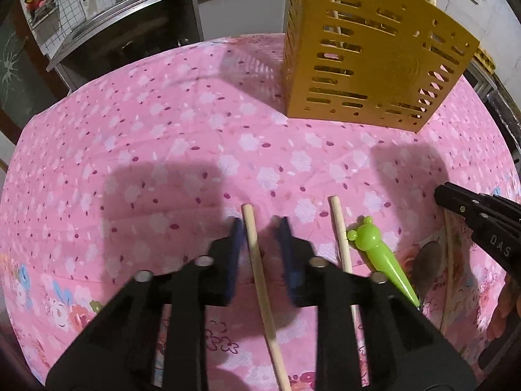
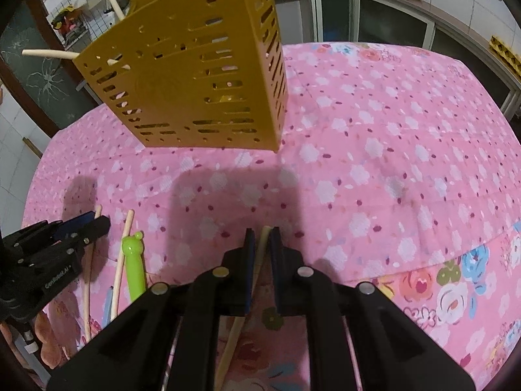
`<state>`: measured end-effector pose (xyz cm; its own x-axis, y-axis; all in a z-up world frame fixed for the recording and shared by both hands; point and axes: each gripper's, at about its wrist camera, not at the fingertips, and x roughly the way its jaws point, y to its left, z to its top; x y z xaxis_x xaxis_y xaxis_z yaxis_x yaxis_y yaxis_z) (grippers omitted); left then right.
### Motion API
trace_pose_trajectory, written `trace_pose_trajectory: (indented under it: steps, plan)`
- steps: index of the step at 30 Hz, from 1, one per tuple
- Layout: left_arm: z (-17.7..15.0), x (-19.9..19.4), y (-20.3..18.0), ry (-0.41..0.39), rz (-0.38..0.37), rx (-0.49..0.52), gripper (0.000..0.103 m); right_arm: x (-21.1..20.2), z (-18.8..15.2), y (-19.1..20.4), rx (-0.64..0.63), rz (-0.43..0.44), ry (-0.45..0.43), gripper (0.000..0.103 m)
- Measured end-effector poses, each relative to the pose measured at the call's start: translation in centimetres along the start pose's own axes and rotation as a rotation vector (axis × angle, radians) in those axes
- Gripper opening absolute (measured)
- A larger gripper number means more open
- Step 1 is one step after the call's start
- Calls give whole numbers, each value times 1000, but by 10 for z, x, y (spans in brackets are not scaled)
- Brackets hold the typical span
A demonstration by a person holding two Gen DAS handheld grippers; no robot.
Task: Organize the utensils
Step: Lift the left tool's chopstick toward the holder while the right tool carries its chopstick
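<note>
Pink flowered cloth (image 1: pixel 162 150) spread over the table; yellow slotted utensil holder (image 1: pixel 368 62) standing at the far side, a pale stick or two already poking out of its top.

Left gripper (image 1: pixel 260 224) pointing steeply down, blue pads standing apart around a wooden chopstick (image 1: pixel 257 267) without pressing on it; gaps visible on both sides of the wood. Second chopstick (image 1: pixel 342 238) lying just beside on the cloth, a green frog-topped utensil (image 1: pixel 377 251) next to that.

Right gripper (image 2: pixel 262 233) nearly together on another pale chopstick (image 2: pixel 257 267), pads close against the stick on both sides; looks clamped on it.

Handling, as a judgement: light, stiff, smooth and round, so likely to roll on the soft cloth and to pivot or slip in the pads if pinched near one tip; best taken near the middle or slightly toward the thick end, squarely across the pads; little fragility, though a thin stick could flex or skid out under a crooked squeeze; soft cloth giving way underneath.
</note>
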<state>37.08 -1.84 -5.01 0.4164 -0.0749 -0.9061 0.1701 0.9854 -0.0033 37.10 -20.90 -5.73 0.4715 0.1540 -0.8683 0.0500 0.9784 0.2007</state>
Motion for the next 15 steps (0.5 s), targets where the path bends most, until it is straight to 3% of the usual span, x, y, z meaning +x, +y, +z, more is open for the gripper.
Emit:
trace_pose_trajectory:
  steps: [7, 15]
  plan:
    - [8, 1, 0, 22, -16, -1, 4, 4, 7, 1, 33, -8, 15, 9]
    - [2, -26, 8, -89, -62, -43, 4, -28, 1, -11, 52, 49, -128, 9]
